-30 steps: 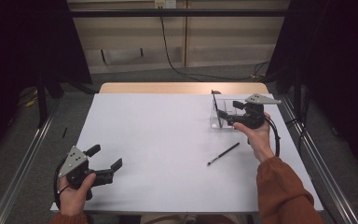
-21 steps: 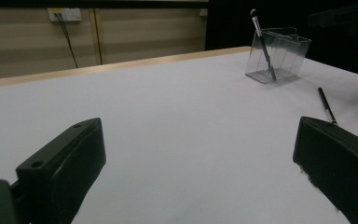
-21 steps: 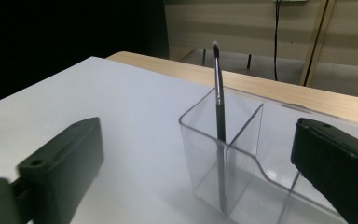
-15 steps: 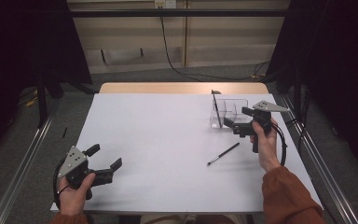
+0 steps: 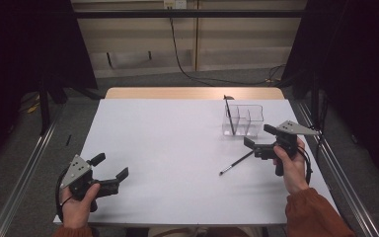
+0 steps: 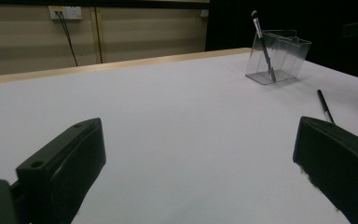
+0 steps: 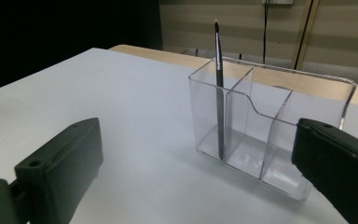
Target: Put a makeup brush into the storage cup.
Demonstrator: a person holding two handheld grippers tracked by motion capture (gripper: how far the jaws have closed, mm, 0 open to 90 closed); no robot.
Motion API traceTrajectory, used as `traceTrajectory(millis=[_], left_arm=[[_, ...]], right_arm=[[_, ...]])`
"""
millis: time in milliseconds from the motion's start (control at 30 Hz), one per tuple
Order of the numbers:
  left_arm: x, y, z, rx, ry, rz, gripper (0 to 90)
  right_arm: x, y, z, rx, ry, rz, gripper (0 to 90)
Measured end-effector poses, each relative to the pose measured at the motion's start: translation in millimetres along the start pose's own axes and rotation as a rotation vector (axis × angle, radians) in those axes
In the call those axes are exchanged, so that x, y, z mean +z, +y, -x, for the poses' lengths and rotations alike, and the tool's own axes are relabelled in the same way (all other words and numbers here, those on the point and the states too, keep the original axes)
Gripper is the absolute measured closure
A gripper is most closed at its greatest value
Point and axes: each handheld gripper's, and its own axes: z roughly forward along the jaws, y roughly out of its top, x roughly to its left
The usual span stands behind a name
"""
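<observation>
Brush [image 7: 219,93] upright in clear unlabelled organizer [image 7: 307,121], right gripper [image 5: 259,140] open nearby

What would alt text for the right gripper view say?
A clear plastic organizer with compartments stands on a white table, one thin makeup brush standing in its left compartment. The right gripper shows its two black jaws wide open in the foreground, holding nothing.

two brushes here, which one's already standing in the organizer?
The brush upright in the end compartment of the clear organizer, tip up. The other brush lies flat on the white table, next to the open right gripper.
</observation>
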Motion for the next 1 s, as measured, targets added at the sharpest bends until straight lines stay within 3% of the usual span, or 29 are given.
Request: traceTrajectory(millis=[167, 500, 767, 1000], left_arm=[[0.3, 0.1, 0.2, 0.002, -0.002, -0.001, 2.3], [-4.1, -1.1, -1.8, 0.002, 0.004, 0.018, 2.3], [-7.1, -0.9, 0.2, 0.008, 0.005, 0.018, 2.3], [-10.0, -2.1, 1.1, 0.003, 0.005, 0.022, 2.3]], right_arm=[[-11.2, -6.6, -3.7, 0.013, 0.010, -0.003, 1.3], [-24.5, -16.2, -17.0, -0.015, 0.023, -0.014, 1.1], [-43.1, -28.7, -21.4, 0.006, 0.047, -0.002, 0.6], [-57.9, -39.9, -21.8, -0.009, 0.029, 0.004, 0.6]])
